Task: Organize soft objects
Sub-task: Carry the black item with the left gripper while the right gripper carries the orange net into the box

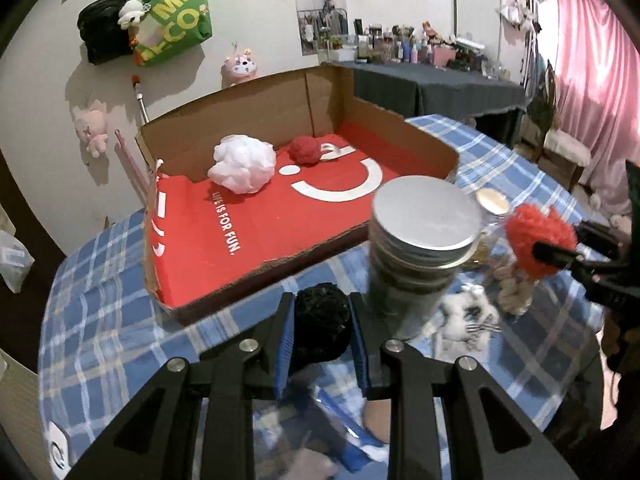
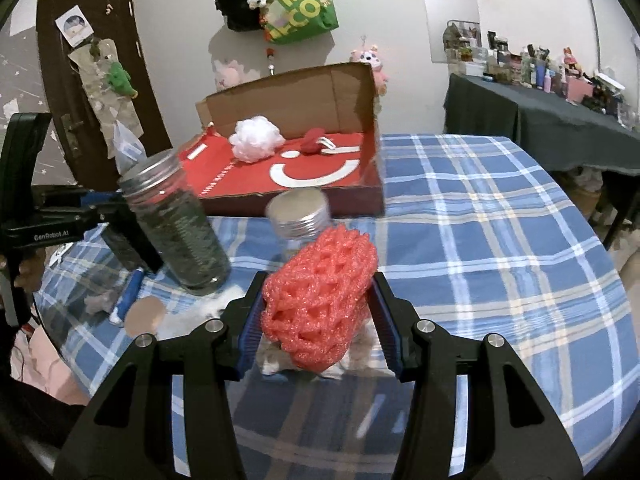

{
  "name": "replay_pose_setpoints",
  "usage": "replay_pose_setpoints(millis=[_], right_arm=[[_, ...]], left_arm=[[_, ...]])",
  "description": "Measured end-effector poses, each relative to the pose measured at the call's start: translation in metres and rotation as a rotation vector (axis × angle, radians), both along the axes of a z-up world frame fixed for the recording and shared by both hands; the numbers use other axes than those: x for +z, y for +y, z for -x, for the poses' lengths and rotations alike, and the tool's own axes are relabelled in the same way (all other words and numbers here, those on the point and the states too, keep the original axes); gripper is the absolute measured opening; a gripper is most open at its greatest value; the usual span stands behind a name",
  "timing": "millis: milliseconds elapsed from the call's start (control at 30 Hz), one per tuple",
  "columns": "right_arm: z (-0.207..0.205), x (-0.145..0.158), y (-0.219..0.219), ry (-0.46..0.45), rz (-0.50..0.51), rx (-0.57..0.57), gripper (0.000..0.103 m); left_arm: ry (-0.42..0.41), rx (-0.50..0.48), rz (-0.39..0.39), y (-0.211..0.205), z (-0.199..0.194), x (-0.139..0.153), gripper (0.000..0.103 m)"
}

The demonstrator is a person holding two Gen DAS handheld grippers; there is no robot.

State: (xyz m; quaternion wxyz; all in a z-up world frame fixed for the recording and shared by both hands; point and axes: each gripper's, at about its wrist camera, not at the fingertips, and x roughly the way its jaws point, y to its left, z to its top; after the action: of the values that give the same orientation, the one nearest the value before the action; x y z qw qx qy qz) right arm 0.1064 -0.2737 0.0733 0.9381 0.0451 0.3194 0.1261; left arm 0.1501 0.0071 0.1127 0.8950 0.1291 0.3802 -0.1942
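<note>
My left gripper (image 1: 321, 322) is shut on a black fuzzy ball (image 1: 322, 320), held above the checked tablecloth just in front of the red cardboard box (image 1: 256, 216). A white puff (image 1: 244, 162) and a dark red ball (image 1: 306, 151) lie inside the box. My right gripper (image 2: 320, 300) is shut on a red foam net (image 2: 318, 296), held above the table; the same net (image 1: 538, 238) shows at the right in the left wrist view. From the right wrist view the box (image 2: 320, 196) stands farther back with the white puff (image 2: 256, 140) in it.
A tall metal-lidded jar (image 1: 420, 252) of dark stuff stands right beside my left gripper; it appears as a jar (image 2: 180, 224) at the left in the right wrist view. A second, smaller lidded jar (image 2: 298, 216) stands before the box. Small soft bits (image 1: 468, 312) lie on the blue checked table (image 2: 500, 240).
</note>
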Motion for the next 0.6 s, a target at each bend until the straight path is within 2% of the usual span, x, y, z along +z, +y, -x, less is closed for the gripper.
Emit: replay_pose_setpoints(millis=[233,600], right_arm=[[-0.017,0.002,-0.024,0.034,0.021,-0.01,0.048],[-0.07,0.012,-0.046,0.071,-0.036,0.155,0.048]], left_arm=[[0.036,-0.009,-0.03,0.002,-0.024,0.0,0.027],[0.126,-0.054,0.0,0.005,-0.071,-0.006,0.027]])
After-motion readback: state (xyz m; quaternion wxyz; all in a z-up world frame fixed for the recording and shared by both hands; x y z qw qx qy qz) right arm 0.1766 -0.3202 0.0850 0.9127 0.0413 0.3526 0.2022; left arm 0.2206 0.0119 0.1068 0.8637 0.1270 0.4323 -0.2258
